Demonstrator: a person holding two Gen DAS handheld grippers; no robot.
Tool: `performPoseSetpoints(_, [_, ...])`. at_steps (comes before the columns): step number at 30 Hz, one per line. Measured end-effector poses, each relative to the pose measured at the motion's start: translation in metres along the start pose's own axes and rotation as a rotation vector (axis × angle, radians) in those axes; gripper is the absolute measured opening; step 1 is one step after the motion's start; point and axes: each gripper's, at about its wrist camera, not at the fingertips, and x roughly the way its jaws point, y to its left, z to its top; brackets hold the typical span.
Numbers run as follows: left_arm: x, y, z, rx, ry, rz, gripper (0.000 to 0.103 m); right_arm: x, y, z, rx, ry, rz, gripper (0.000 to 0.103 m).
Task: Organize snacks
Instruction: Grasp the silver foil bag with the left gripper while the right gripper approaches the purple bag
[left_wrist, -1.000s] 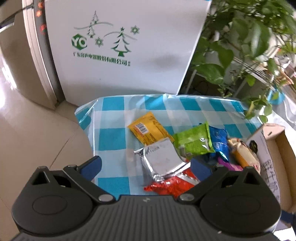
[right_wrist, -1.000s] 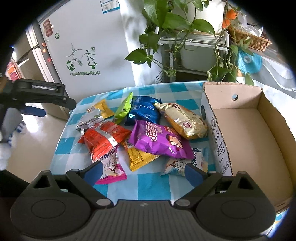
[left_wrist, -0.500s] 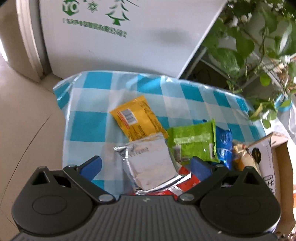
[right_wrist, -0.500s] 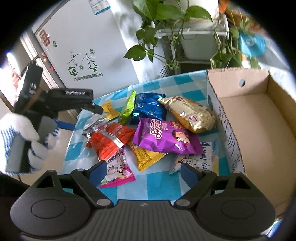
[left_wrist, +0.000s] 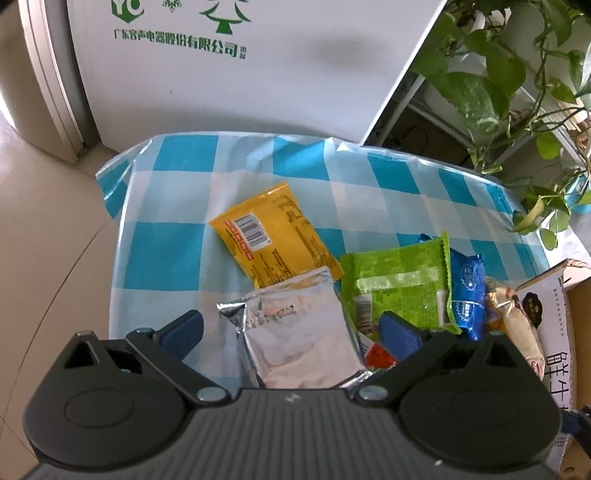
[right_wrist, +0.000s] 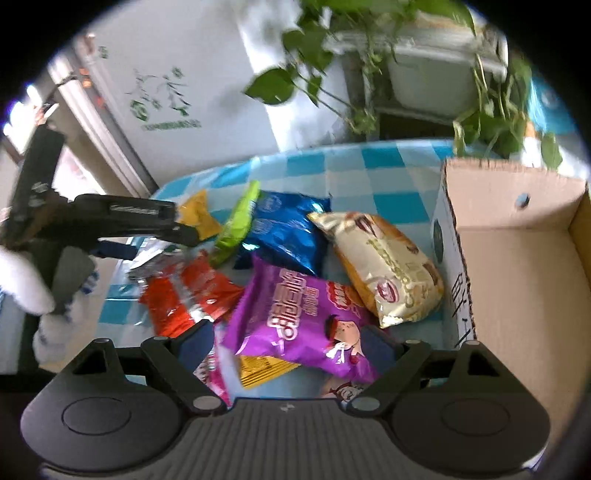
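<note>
On the desk (left_wrist: 173, 254), which is covered with a blue-and-white check cloth, the snacks lie in a loose, overlapping heap, none yet in the cardboard box (right_wrist: 517, 280) standing at three o'clock of the heap. Left tongs (left_wrist: 291, 332) stand open, with the silver foil packet (left_wrist: 295, 332) lying between the blue pads and no pad seen pressing on it. Right tongs (right_wrist: 284, 349) also stand open, straddling the near end of the purple packet (right_wrist: 295, 314), again without visible contact. Judged risks: the foil packet overlaps the yellow packet (left_wrist: 273, 236) at its twelve o'clock and a red packet (right_wrist: 184, 295) at its five o'clock, so a closing grip may snag a neighbour or drag it along. The purple packet rests on a second yellow packet (right_wrist: 262, 369) and a pink one (right_wrist: 210, 373); lifting it may shift both toward the desk's near edge. All wrappers look glossy and air-filled, so a grip on the puffed middle is likely to slip or crush the contents; a seam edge appears safer. Both tongs work the same heap close together, so a collision is possible. Beyond the desk stands a white appliance (left_wrist: 258, 74) with green printing at twelve o'clock, trailing potted plants (left_wrist: 498, 92) at two o'clock, and pale floor tiles at nine o'clock.
</note>
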Motion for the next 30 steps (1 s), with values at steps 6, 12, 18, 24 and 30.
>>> performPoseSetpoints(6, [0.006,0.003,0.001,-0.013,0.003,-0.003,0.082,0.018,-0.009,0.002,0.098,0.029,0.007,0.092])
performPoseSetpoints(12, [0.001,0.009,-0.003,-0.038,-0.007,-0.027,0.061,0.027,-0.005,0.002,0.092,0.044,-0.005,0.088])
performPoseSetpoints(18, [-0.011,0.01,-0.005,-0.038,-0.036,-0.008,0.061,0.017,0.007,-0.004,0.011,0.05,0.061,0.08])
performPoseSetpoints(24, [-0.016,0.012,-0.005,-0.037,-0.051,-0.006,0.061,0.015,0.016,-0.01,-0.056,0.087,0.093,0.087])
performPoseSetpoints(30, [-0.014,0.01,-0.003,-0.024,-0.054,0.006,0.072,0.026,0.008,-0.003,0.075,0.097,0.074,0.1])
